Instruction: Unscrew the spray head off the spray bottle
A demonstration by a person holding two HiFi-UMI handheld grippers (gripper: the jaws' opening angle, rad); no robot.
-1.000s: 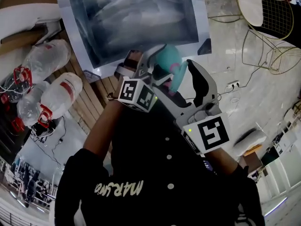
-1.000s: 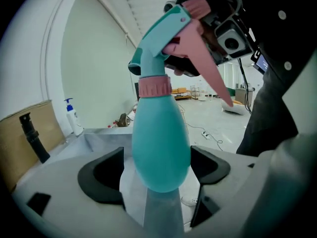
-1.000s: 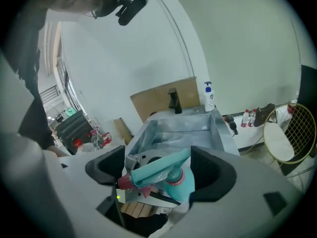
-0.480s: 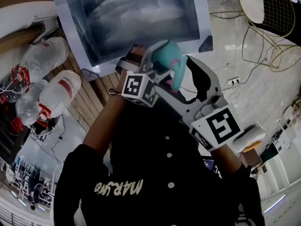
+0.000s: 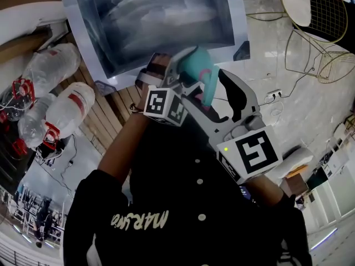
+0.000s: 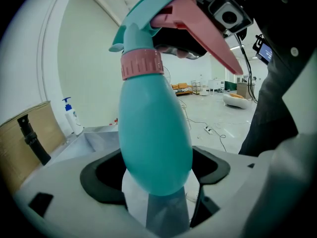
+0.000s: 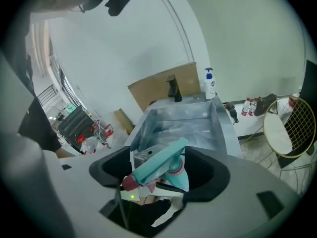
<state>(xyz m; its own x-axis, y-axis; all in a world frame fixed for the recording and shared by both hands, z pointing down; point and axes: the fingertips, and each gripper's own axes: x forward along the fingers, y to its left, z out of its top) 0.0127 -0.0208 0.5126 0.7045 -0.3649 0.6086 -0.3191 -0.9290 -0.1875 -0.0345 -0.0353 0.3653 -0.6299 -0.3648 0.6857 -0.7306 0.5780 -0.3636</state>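
Close in front of the person's black buttoned shirt [image 5: 188, 193], both hand-held grippers are meeting on a teal egg-shaped plastic spray bottle [image 6: 156, 133]. The left gripper [image 6: 157, 177] is clamping the bottle's rounded lower body between its dark pads. The bottle is sticking up out of those jaws, with its ribbed pink collar [image 6: 142, 63] and teal spray head [image 6: 158, 6] well clear of them. Its pink trigger [image 6: 203, 33] is pointing toward the right gripper [image 7: 161, 170], which is facing the bottle from the head end. The right gripper's jaws are standing wide and have just been closing, with the spray head lying crosswise in the gap between them, and the pads are not visibly pressing on it
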